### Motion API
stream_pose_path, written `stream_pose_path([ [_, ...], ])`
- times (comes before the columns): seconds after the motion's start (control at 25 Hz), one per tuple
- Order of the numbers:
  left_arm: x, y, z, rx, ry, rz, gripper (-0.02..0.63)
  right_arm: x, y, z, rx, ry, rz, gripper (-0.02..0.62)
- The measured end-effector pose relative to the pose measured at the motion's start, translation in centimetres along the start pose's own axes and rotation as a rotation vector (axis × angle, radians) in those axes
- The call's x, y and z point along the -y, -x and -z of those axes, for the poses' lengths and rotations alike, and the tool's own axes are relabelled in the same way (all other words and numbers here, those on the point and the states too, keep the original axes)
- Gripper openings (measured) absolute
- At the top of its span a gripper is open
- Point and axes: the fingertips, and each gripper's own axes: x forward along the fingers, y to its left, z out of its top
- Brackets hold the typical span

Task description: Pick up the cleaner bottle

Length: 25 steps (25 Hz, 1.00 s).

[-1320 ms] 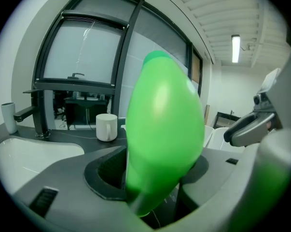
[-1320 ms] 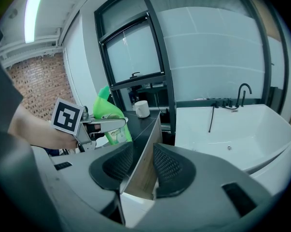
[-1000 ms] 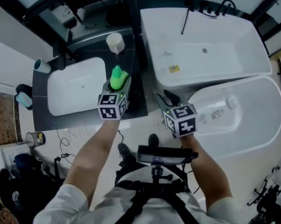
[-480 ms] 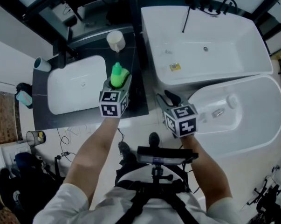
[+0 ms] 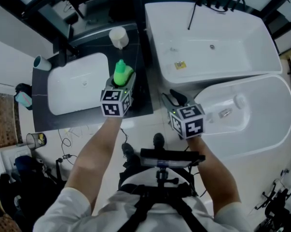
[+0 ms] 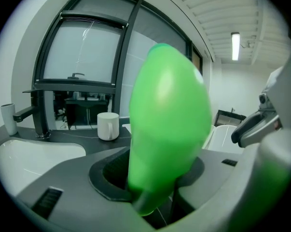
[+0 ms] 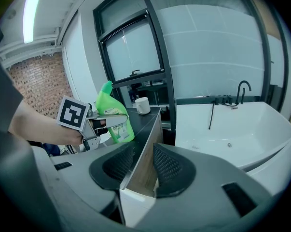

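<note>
One green cleaner bottle (image 5: 122, 73) is in sight. There are two white bathtubs, a rectangular bathtub (image 5: 232, 57) and an oval bathtub (image 5: 261, 122); one sink (image 5: 73, 93); two black taps, the sink tap (image 6: 36, 112) and the tub tap (image 7: 242, 92); two cups, a mug (image 5: 118, 36) and a tumbler (image 5: 40, 63); and one bin (image 5: 34, 141).

No text, brand or number is legible: the label on the green cleaner bottle (image 7: 115, 123) is too small to read, and the cubes on the left gripper (image 5: 122, 77) and right gripper (image 5: 172, 99) bear only coded square markers.
</note>
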Motion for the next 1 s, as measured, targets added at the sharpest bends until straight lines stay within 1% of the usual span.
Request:
stream_pose_path([
  [0.16,0.1,-0.1,0.5,-0.017,-0.021,0.001,0.193,0.1,0.1,0.2,0.001,0.001,0.003,0.135],
  [0.28,0.0,-0.2,0.9,-0.032,-0.019,-0.008,0.193,0.1,0.1,0.3,-0.003,-0.002,0.001,0.135],
  [0.6,-0.3,-0.2,0.6,0.009,-0.021,-0.011,0.178,0.3,0.1,0.7,-0.009,-0.012,0.005,0.135],
  [0.84,-0.5,-0.1,0.5,-0.005,-0.029,-0.007,0.173,0.4,0.2,1.0,-0.012,-0.010,0.006,0.135],
  [1.0,-0.6,0.2,0.4,-0.009,-0.012,-0.009,0.170,0.4,0.6,0.8,-0.011,-0.008,0.009,0.135],
])
